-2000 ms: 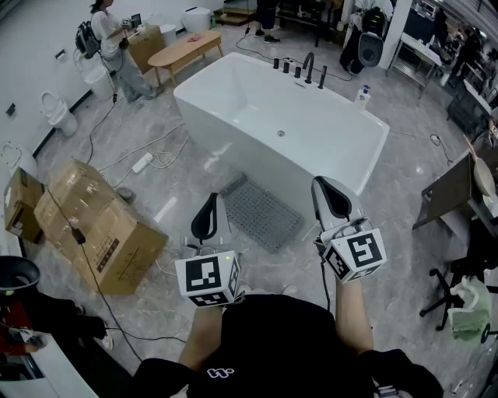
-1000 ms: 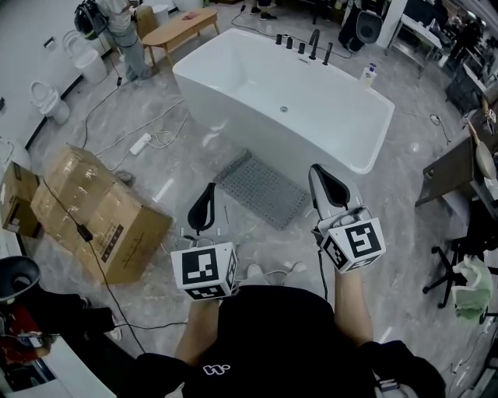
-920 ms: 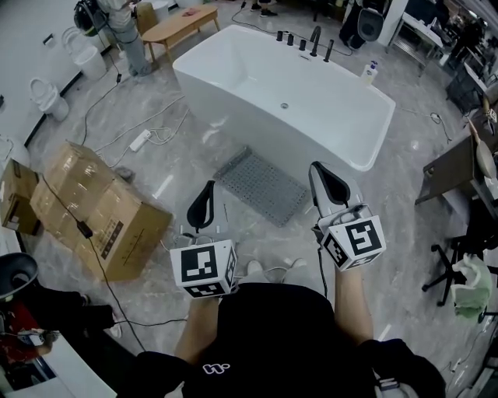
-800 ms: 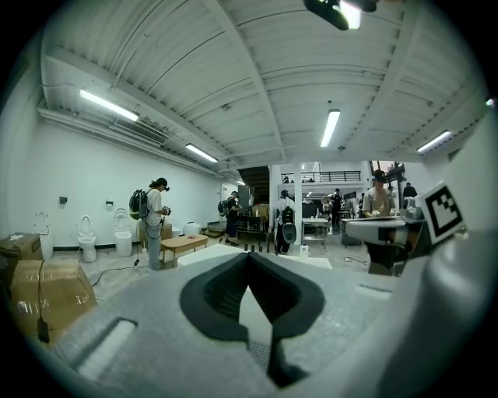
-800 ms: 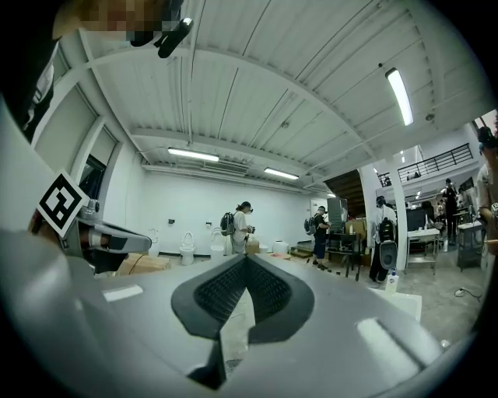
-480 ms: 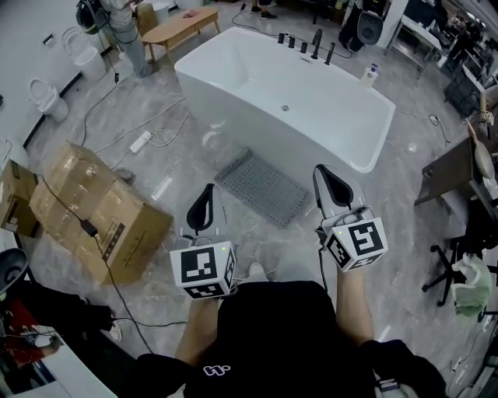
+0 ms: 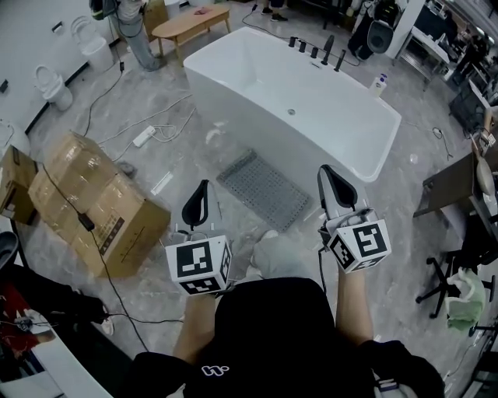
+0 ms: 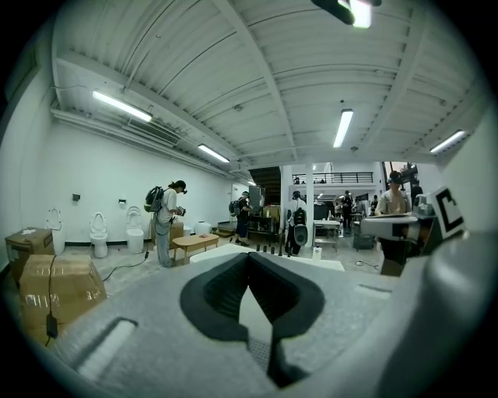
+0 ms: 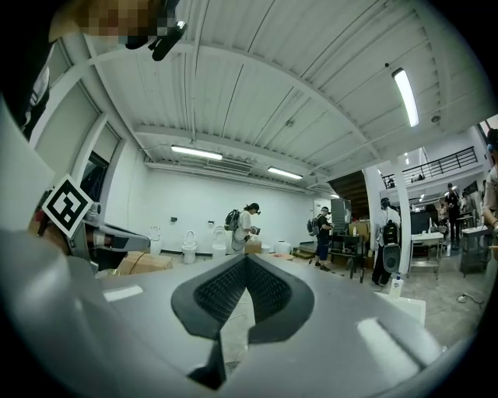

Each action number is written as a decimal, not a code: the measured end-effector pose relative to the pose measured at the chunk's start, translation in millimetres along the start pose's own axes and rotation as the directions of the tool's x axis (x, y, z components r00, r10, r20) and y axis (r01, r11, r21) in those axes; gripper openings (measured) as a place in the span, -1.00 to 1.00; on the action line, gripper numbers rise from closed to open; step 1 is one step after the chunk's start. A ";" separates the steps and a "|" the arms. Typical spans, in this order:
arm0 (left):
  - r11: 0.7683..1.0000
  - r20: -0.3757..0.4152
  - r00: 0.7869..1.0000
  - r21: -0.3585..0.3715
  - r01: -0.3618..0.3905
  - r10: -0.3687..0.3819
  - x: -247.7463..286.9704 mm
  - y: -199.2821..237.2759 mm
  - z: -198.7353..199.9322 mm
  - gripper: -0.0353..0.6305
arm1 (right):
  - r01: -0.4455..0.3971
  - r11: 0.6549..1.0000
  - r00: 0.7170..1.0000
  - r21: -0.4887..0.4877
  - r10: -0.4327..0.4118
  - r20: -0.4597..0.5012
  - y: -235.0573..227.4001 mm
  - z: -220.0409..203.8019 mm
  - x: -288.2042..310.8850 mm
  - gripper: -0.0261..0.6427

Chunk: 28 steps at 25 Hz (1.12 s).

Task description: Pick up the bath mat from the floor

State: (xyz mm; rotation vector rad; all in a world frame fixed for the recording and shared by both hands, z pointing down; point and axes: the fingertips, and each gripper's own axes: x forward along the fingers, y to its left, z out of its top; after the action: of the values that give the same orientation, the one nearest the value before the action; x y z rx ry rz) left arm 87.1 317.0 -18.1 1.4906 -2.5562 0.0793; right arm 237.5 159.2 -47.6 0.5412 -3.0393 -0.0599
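Note:
The grey, studded bath mat (image 7: 263, 190) lies flat on the marble floor beside the white bathtub (image 7: 289, 105). In the head view my left gripper (image 7: 200, 200) hangs above the floor just left of the mat, its black pads pressed together and empty. My right gripper (image 7: 334, 183) is held over the mat's right end near the tub wall, also shut with nothing in it. In the left gripper view (image 8: 249, 256) and the right gripper view (image 9: 246, 261) the jaws meet at the tips and point roughly level across the room.
Taped cardboard boxes (image 7: 87, 200) with a black cable sit at the left. A power strip (image 7: 143, 139) and loose cables lie on the floor. A wooden bench (image 7: 189, 21), toilets (image 7: 47, 82) and a standing person (image 7: 128, 23) are at the back. A bottle (image 7: 379, 84) stands on the tub rim.
The head view has shifted, so tub and mat lie a little further right. My left gripper has drifted slightly left. A pale trouser leg now shows between the grippers. Both stay shut.

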 end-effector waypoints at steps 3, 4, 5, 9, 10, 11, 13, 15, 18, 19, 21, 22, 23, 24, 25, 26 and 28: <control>1.000 -0.003 1.000 -0.004 -0.004 0.004 6.2 4.5 -1.0 -0.89 | -0.018 1.000 1.000 -0.009 0.018 0.009 2.5 3.6 13.4 -0.91; 1.000 -0.006 1.000 -0.005 -0.004 0.004 8.8 5.9 -1.6 -0.89 | -0.024 1.000 1.000 -0.011 0.024 0.011 2.9 4.7 18.0 -0.91; 1.000 -0.006 1.000 -0.006 -0.006 0.006 11.7 7.2 -1.8 -0.89 | -0.027 1.000 1.000 -0.012 0.027 0.013 2.4 5.0 22.1 -0.91; 0.999 0.022 0.999 -0.013 -0.044 0.044 27.5 23.1 3.4 -0.89 | -0.040 0.999 0.999 -0.025 0.040 0.018 -3.2 4.6 42.0 -0.91; 0.998 0.024 0.998 -0.021 -0.055 0.055 32.7 29.2 4.7 -0.89 | -0.041 0.999 0.999 -0.031 0.042 0.016 -4.6 4.9 47.6 -0.91; 0.998 0.025 0.998 -0.029 -0.060 0.061 37.0 33.6 5.5 -0.89 | -0.040 0.999 0.999 -0.034 0.041 0.013 -6.1 4.9 52.0 -0.91; 0.998 0.028 0.998 -0.028 -0.059 0.060 42.2 36.7 6.4 -0.89 | -0.035 0.999 0.999 -0.039 0.036 0.008 -9.5 4.1 57.5 -0.91; 0.998 0.035 0.998 -0.025 -0.052 0.052 48.5 37.4 6.6 -0.89 | -0.032 0.999 0.999 -0.037 0.033 0.009 -12.7 2.9 64.5 -0.91; 0.998 0.021 0.999 -0.047 -0.043 0.045 62.1 43.3 3.3 -0.89 | -0.038 0.999 0.999 -0.017 0.038 0.004 -10.6 -0.1 78.2 -0.91; 0.998 0.015 0.999 -0.055 -0.043 0.044 67.5 46.2 2.2 -0.89 | -0.043 0.999 0.999 -0.018 0.043 0.003 -8.8 0.4 83.8 -0.91; 0.997 0.006 0.999 -0.063 -0.038 0.039 77.2 49.1 0.3 -0.89 | -0.048 0.999 0.999 -0.023 0.048 -0.002 -8.3 1.4 93.7 -0.91; 0.998 0.003 0.999 -0.061 -0.034 0.034 81.7 49.5 -0.1 -0.89 | -0.046 0.999 0.999 -0.021 0.045 -0.003 -10.1 1.4 97.6 -0.91; 0.998 0.001 1.000 -0.057 -0.029 0.029 86.5 49.9 0.5 -0.89 | -0.041 0.999 0.999 -0.019 0.041 -0.004 -13.0 1.3 101.4 -0.91; 0.998 -0.001 1.000 -0.054 -0.025 0.025 92.0 50.6 2.0 -0.89 | -0.036 0.999 0.999 -0.016 0.036 -0.004 -16.5 1.5 105.5 -0.91; 0.998 -0.003 1.000 -0.052 -0.020 0.020 98.1 51.2 4.0 -0.89 | -0.031 0.999 1.000 -0.015 0.031 -0.004 -20.2 1.5 109.7 -0.91; 0.999 -0.006 1.000 -0.049 -0.013 0.013 104.9 51.5 5.9 -0.89 | -0.024 1.000 1.000 -0.013 0.024 -0.006 -24.3 0.9 113.9 -0.91; 0.999 -0.016 1.000 -0.045 0.006 -0.006 120.1 51.0 8.1 -0.89 | -0.009 1.000 1.000 -0.005 0.009 -0.017 -33.6 -2.8 122.7 -0.91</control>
State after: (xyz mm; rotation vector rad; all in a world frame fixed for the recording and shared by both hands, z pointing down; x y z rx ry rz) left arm -15.9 238.1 -1.8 1.4753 -2.5236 0.0334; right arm 134.2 85.2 -40.8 0.5245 -3.0239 -0.0628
